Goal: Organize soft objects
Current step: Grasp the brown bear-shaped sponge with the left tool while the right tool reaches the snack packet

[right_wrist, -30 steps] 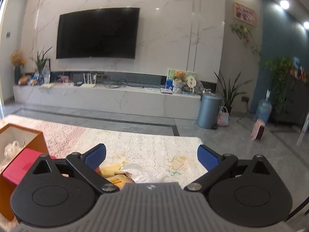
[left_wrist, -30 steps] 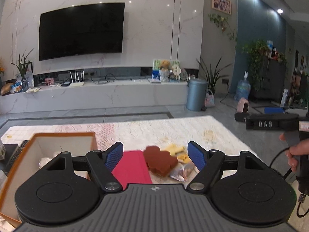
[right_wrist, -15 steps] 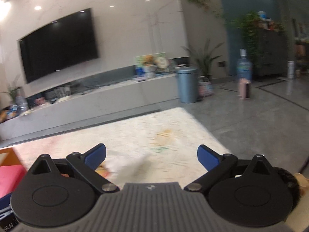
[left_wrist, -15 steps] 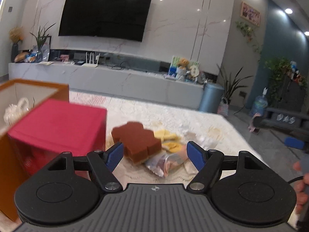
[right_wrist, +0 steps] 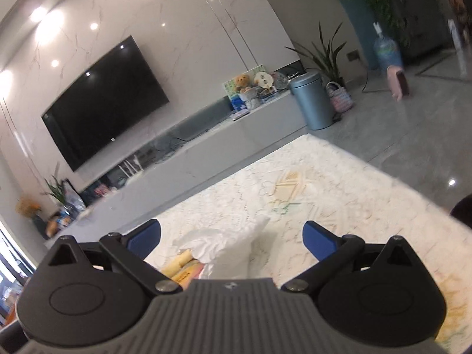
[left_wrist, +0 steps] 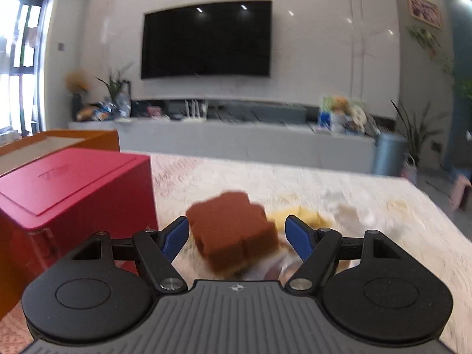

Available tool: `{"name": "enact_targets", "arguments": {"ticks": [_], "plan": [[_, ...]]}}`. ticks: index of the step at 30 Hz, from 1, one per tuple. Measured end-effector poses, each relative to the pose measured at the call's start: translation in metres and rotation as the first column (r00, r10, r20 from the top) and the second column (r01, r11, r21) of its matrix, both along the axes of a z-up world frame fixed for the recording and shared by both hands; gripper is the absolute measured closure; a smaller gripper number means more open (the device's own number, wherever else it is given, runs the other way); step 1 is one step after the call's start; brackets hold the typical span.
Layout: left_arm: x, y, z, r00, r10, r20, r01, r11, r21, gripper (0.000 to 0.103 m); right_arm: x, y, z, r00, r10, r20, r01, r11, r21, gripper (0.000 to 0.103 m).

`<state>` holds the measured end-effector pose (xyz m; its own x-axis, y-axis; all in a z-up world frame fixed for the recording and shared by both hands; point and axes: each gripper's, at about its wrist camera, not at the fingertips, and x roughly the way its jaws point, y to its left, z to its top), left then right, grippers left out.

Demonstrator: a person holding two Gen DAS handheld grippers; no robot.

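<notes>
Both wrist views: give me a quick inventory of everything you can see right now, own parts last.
Brown sponge: one, brown, on the table between the left fingers.
Yellow pieces: a few, yellow, behind the sponge.
White tissue: one, white, crumpled, ahead of the right gripper.
Red box: one, red, left of the sponge.
Orange box: one, orange, behind the red box.
Tablecloth: one, white patterned.
TV: one, black, on the wall.
Bin: one, blue-grey, on the floor.
Left gripper: open.
Right gripper: open.
</notes>
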<state>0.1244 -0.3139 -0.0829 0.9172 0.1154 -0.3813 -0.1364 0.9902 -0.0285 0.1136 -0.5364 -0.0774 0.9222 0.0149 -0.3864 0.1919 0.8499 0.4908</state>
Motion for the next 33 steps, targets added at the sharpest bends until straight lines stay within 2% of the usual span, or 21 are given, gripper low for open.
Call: {"name": "enact_targets", "arguments": {"ticks": [3,5,7,8,10,12,15,18,22,25,28,33], "plan": [[0.008,-0.011,0.0,0.999,0.034,-0.024,-0.034,0.999,0.012,0.015,0.004,0.0,-0.008,1.0,0.016,0.013,-0.016,0.999,-0.035,0.003],[0.014,-0.008,-0.003,0.997,0.056,-0.052,-0.058,0.998,-0.041,0.015,0.008,-0.002,-0.015,1.0,0.031,-0.004,-0.031,0.999,-0.032,0.003],[0.015,0.0,-0.004,0.994,0.104,-0.041,-0.108,0.988,-0.111,0.015,0.008,-0.002,-0.023,0.999,0.049,-0.021,-0.049,0.999,-0.01,0.003],[0.014,0.003,-0.005,0.991,0.13,-0.025,-0.132,0.985,-0.113,0.015,0.007,-0.001,-0.025,0.998,0.055,-0.027,-0.055,0.998,-0.009,0.003],[0.015,0.005,-0.007,0.988,0.153,-0.022,-0.154,0.986,-0.058,0.014,0.007,0.002,-0.029,0.997,0.068,-0.036,-0.068,0.998,-0.016,0.003],[0.019,0.005,-0.009,0.989,0.144,-0.034,-0.146,0.988,-0.052,0.014,0.006,0.004,-0.032,0.997,0.066,-0.041,-0.067,0.998,-0.021,0.003],[0.021,0.012,-0.01,0.988,0.14,-0.062,-0.146,0.984,-0.106,0.014,0.004,0.004,-0.035,0.998,0.053,-0.034,-0.053,0.999,-0.003,0.003],[0.025,0.015,-0.012,0.987,0.126,-0.103,-0.138,0.982,-0.125,0.013,0.003,0.004,-0.036,0.998,0.045,-0.04,-0.046,0.999,-0.002,0.003],[0.03,0.026,-0.019,0.981,0.096,-0.17,-0.132,0.967,-0.219,0.015,0.003,0.006,-0.037,0.998,0.045,-0.047,-0.045,0.999,-0.01,0.003],[0.026,0.033,-0.02,0.984,0.09,-0.154,-0.129,0.955,-0.266,0.025,0.003,0.008,-0.038,0.998,0.048,-0.051,-0.05,0.998,-0.029,0.003],[0.019,0.033,-0.018,0.987,0.093,-0.131,-0.124,0.958,-0.258,0.031,0.005,0.012,-0.04,0.995,0.068,-0.068,-0.072,0.996,-0.06,0.003],[0.005,0.033,-0.012,0.993,0.085,-0.086,-0.104,0.965,-0.242,0.033,0.007,0.013,-0.041,0.994,0.073,-0.078,-0.077,0.996,-0.052,0.003]]}}
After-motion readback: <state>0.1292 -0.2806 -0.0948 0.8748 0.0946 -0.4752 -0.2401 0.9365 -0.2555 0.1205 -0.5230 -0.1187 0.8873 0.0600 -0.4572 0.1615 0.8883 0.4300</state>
